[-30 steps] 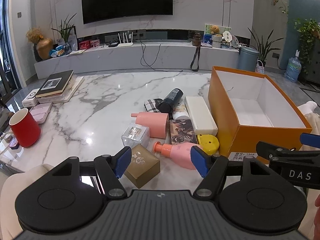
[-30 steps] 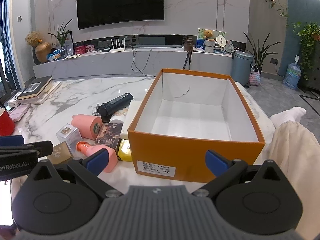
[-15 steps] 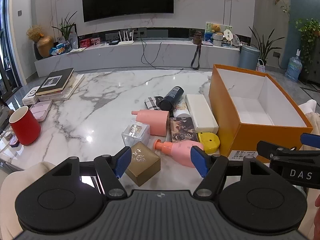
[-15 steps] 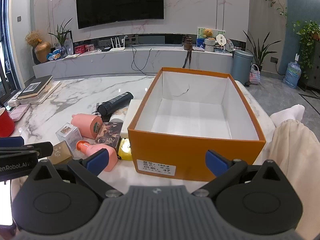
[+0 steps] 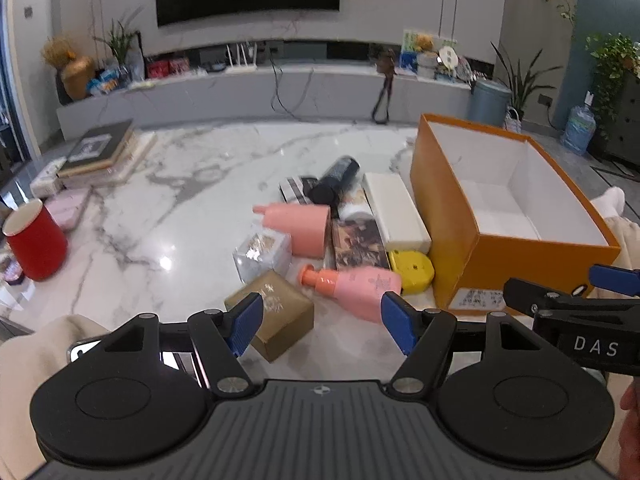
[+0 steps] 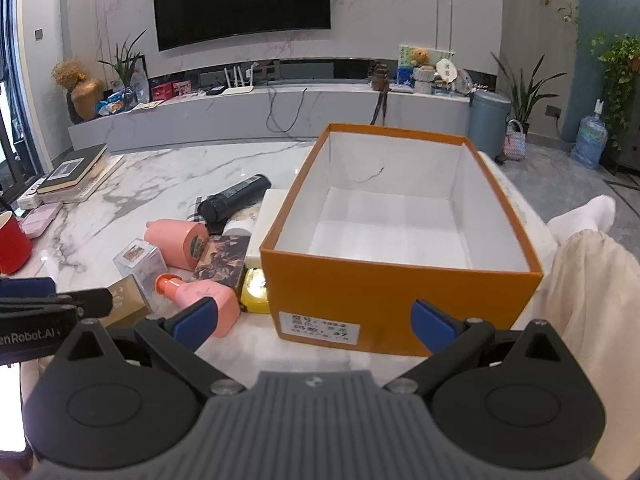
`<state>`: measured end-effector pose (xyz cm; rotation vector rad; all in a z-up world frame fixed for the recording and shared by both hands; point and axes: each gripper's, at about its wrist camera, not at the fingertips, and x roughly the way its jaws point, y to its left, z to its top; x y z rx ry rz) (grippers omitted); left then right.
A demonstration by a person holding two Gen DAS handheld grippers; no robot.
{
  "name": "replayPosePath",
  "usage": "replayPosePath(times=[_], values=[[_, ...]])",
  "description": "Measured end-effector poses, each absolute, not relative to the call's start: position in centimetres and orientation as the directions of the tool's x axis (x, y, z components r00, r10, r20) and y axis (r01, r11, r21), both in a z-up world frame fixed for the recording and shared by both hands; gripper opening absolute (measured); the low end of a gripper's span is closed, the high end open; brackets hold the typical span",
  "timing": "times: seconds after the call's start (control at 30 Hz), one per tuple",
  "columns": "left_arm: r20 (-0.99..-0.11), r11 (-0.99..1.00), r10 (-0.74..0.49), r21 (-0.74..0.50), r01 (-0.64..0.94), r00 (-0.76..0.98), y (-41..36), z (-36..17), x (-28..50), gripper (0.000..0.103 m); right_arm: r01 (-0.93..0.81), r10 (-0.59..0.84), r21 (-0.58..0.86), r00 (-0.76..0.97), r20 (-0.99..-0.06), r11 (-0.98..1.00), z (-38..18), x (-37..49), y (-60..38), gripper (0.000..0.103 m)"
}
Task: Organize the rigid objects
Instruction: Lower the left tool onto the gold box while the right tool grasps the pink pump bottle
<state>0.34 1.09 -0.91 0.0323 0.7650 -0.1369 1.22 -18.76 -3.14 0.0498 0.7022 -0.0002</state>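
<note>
— What do we have closest to us?

— Our left gripper (image 5: 320, 322), fingers spread wide and holding nothing, hangs over the near edge of the marble table (image 5: 192, 184). Our right gripper (image 6: 314, 322) is the same: fingers apart, nothing between them, facing the labelled near wall of the orange box (image 6: 400, 292).

— And just past the left fingers?

— A gold carton (image 5: 272, 314) lies nearest, with a pink pump bottle (image 5: 354, 286) on its side just beside it, nozzle pointing left. A yellow disc-shaped thing (image 5: 414, 270) sits against the box's corner.

— Behind those?

— We see a clear cube case (image 5: 262, 254), then a second, fatter pink bottle (image 5: 300, 226) lying down, and a dark printed box (image 5: 358, 244) beside it. A long white box (image 5: 394, 210) runs alongside the orange box's left wall. Farther back a black cylinder (image 6: 236, 198) lies across a checked item; we can't tell what that one is.

— Anything inside the orange box?

— Only its white interior shows in the right wrist view.

— And off to the side?

— A red cup (image 5: 36, 240) stands at the left edge, well apart from the cluster, with a stack of books (image 5: 100, 152) beyond it.
</note>
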Motion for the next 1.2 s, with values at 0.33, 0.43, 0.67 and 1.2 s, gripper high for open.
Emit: replayPosePath(times=[0.33, 0.43, 0.67, 1.2], values=[[-0.770, 0.969, -0.167, -0.014, 0.246, 0.615, 3.3, -1.4, 3.3, 0.070, -0.141, 0.160, 0.085, 0.700, -0.696, 0.986, -4.5, 3.8, -16.3, 0.086], [-0.786, 0.947, -0.178, 0.027, 0.320, 0.592, 4.0, -1.3, 4.7, 0.070, -0.222, 0.212, 0.080, 0.669, -0.712, 0.972, -5.0, 4.9, -14.7, 0.081], [-0.852, 0.872, -0.189, 0.083, 0.483, 0.487, 4.6, -3.1, 8.0, 0.076, -0.403, 0.262, -0.004, 0.602, -0.754, 0.915, -6.4, 7.7, -10.5, 0.073], [-0.931, 0.775, -0.228, 0.003, 0.631, 0.284, 4.7, -7.0, 12.8, 0.077, -0.601, 0.164, -0.193, 0.486, -0.858, 0.775, -10.5, 13.2, -7.8, 0.058]])
